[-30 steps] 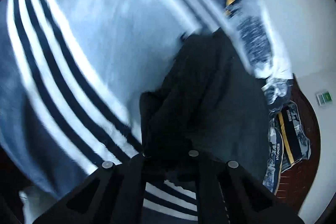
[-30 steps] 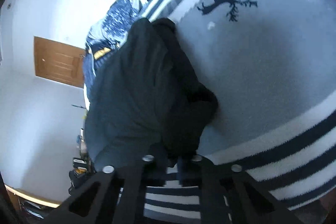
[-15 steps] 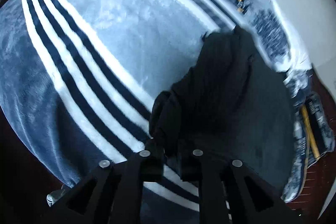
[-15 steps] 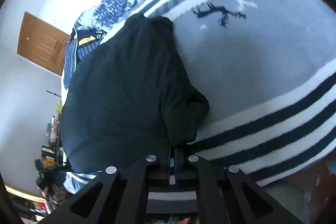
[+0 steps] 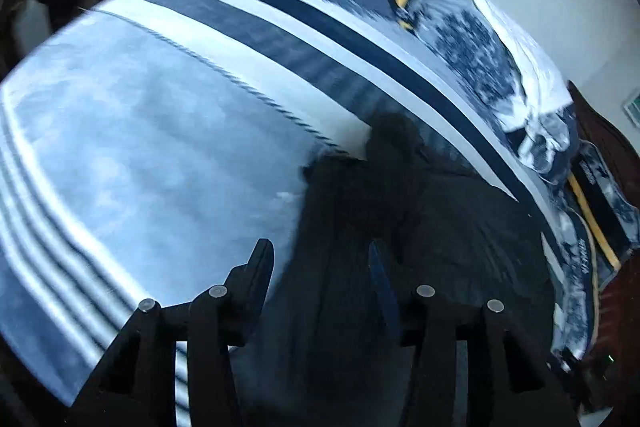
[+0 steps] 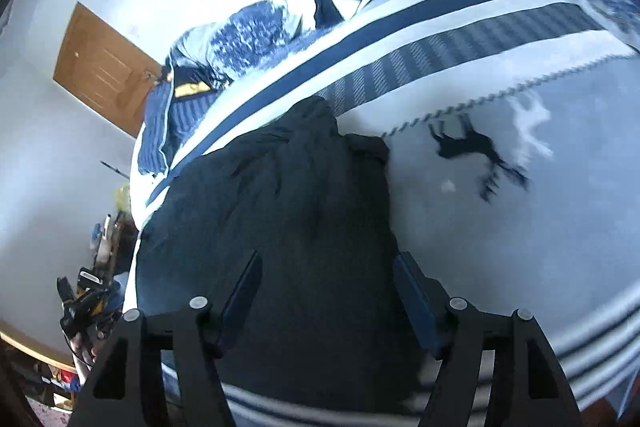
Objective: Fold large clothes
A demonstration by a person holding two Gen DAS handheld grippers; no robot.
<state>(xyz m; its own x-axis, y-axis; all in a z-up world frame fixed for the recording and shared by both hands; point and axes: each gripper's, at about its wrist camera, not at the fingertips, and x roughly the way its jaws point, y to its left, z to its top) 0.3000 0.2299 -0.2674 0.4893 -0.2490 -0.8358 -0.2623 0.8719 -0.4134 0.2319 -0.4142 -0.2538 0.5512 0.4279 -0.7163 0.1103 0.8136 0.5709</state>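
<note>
A dark garment (image 5: 420, 227) (image 6: 288, 211) lies folded in a heap on a blue and white striped blanket (image 5: 140, 147) (image 6: 520, 227) that covers a bed. My left gripper (image 5: 318, 259) hangs just above the garment's left edge with its jaws opening and nothing pinched between the fingers. My right gripper (image 6: 328, 267) hovers over the near part of the garment, its jaws also opening wide, the cloth lying loose below them. Both views are blurred by motion.
Rumpled blue, white and yellow bedding (image 5: 460, 39) (image 6: 224, 67) is piled along the far side of the bed. A wooden door (image 6: 100, 67) stands in the white wall. Clutter (image 6: 88, 303) sits on the floor at the bed's left side.
Both grippers were shut on bunched folds of the dark garment; they have let go, opened and pulled back. The garment now rests flat on the blanket.
</note>
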